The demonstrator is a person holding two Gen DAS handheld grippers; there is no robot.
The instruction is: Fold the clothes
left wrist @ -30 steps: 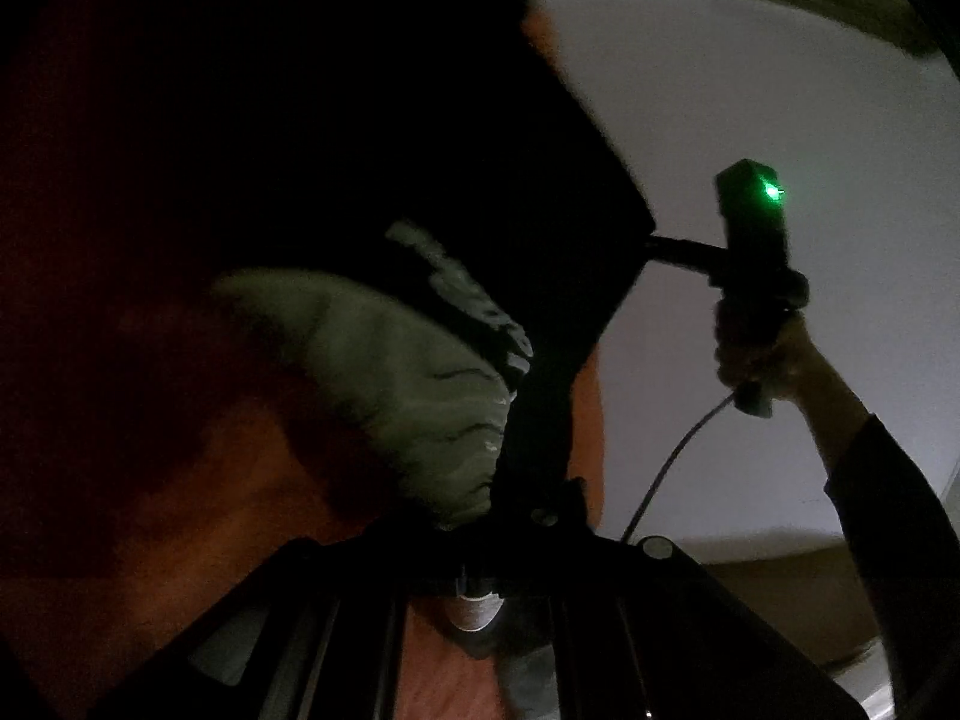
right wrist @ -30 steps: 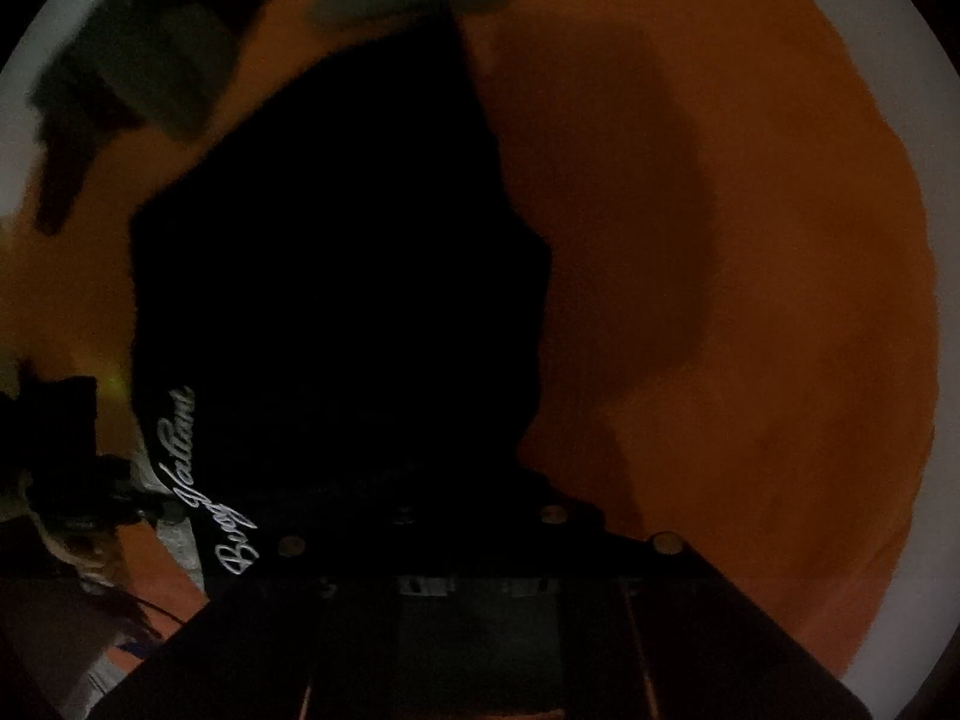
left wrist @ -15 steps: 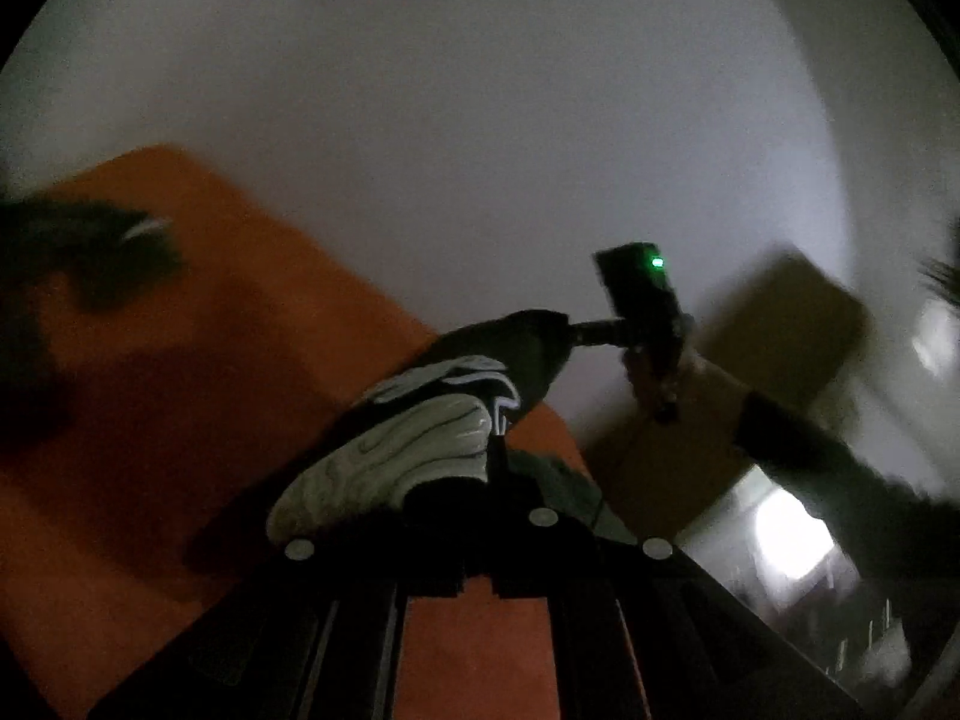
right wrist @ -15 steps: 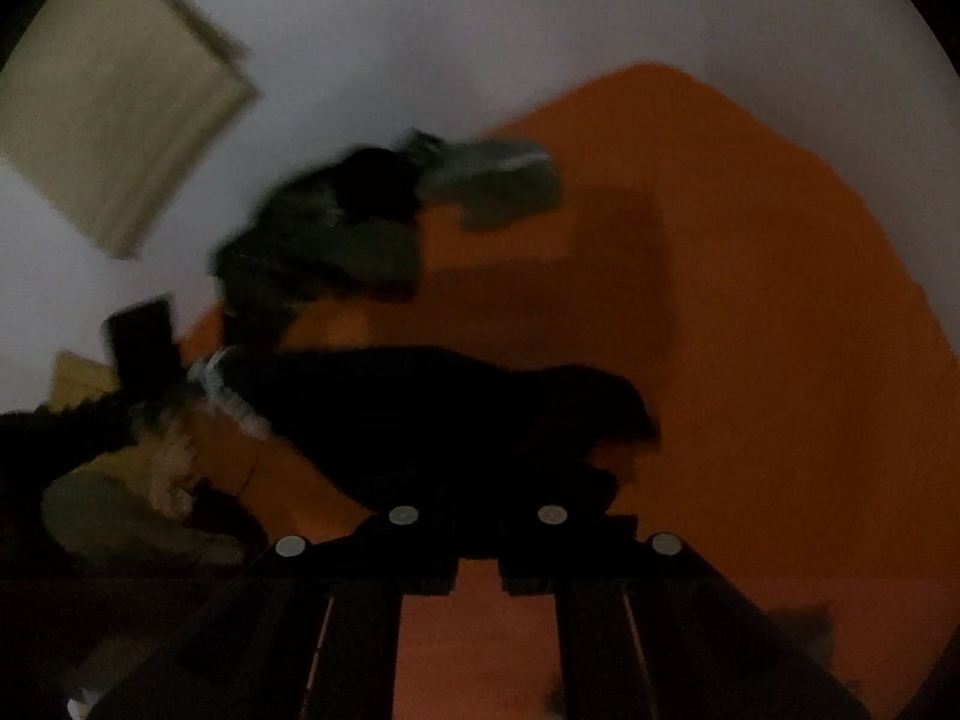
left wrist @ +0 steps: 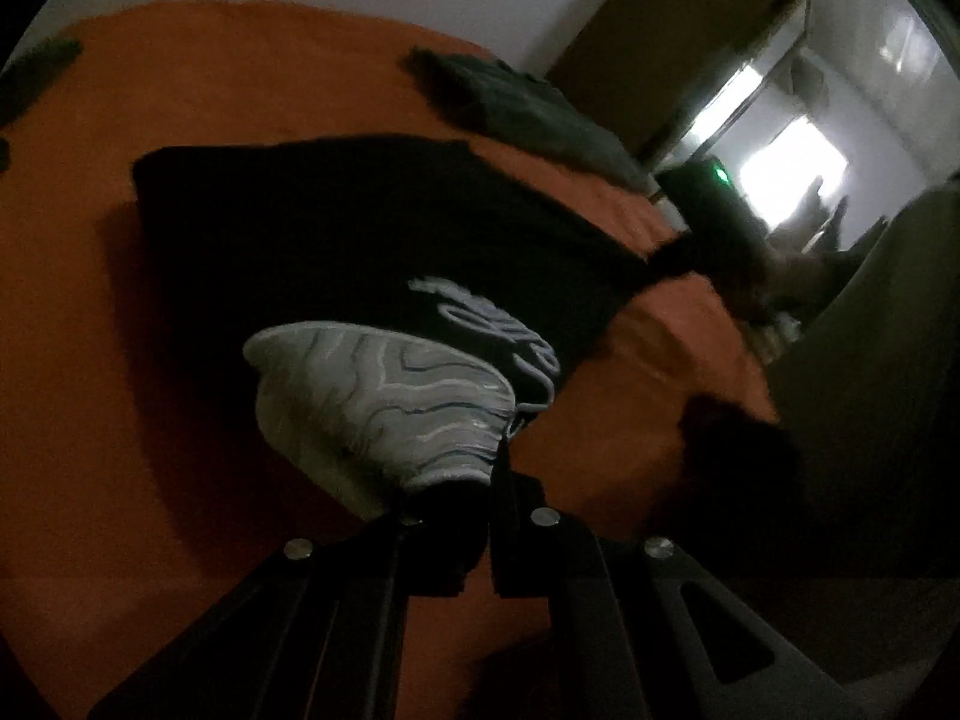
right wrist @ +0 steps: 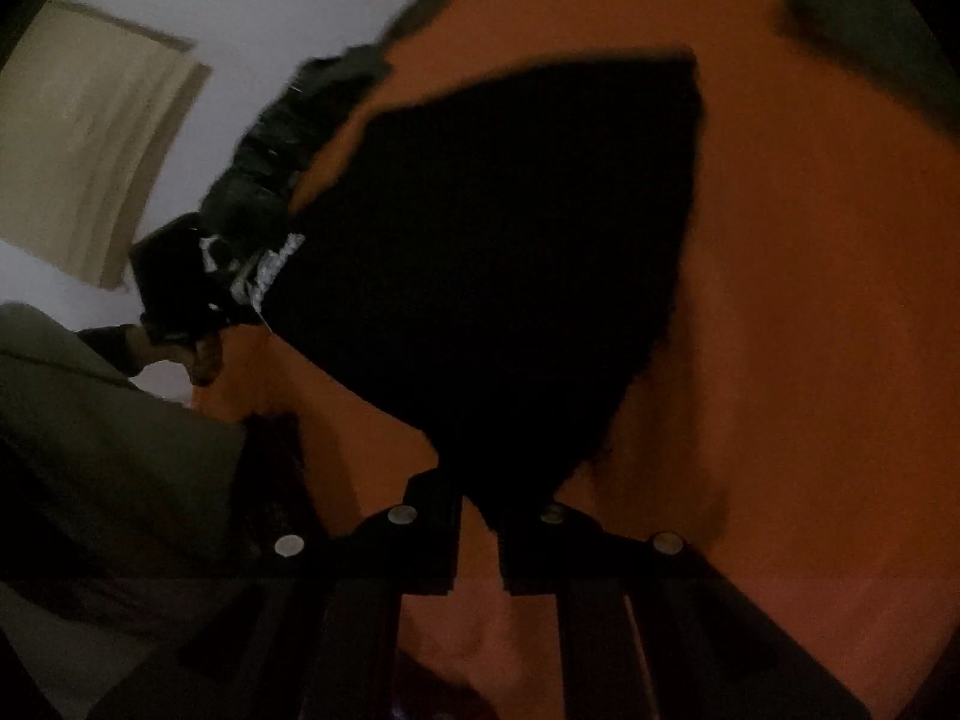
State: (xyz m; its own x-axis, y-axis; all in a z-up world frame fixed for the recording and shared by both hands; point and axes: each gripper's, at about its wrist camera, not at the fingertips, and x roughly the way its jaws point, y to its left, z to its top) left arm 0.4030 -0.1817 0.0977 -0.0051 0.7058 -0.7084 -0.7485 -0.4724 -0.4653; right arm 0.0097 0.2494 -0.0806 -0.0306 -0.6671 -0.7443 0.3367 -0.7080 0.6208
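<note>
- A second ago you hold the black garment (left wrist: 372,228) up, hanging in front of the wall; now it is swung down and spread across the orange bed cover (left wrist: 180,90), with only the two held corners lifted.
- Your left gripper (left wrist: 489,498) has its jaws clamped on the garment's near corner, where a grey patch with wavy pale lines (left wrist: 384,402) bulges out just above the jaws.
- Your right gripper (right wrist: 477,510) has its jaws pinched together on another corner of the same garment (right wrist: 498,252), which fans away from the jaws over the cover.
- From the left wrist view, the right gripper shows beyond the garment's far corner as a dark body with a green light (left wrist: 719,173).
- Judging by this, the lay-out step is nearly done: the cloth looks mostly flat, so the next move is probably to lower the corners and begin the first fold.
- Other dark clothes (left wrist: 516,102) lie on the cover beyond the garment, close to the wall, apart from it.
- Writing: white cursive script (left wrist: 498,330) runs along the garment's edge just beyond the grey patch. It is blurred here and you cannot read it now; a second ago it seems to begin "Boy", the rest uncertain.
</note>
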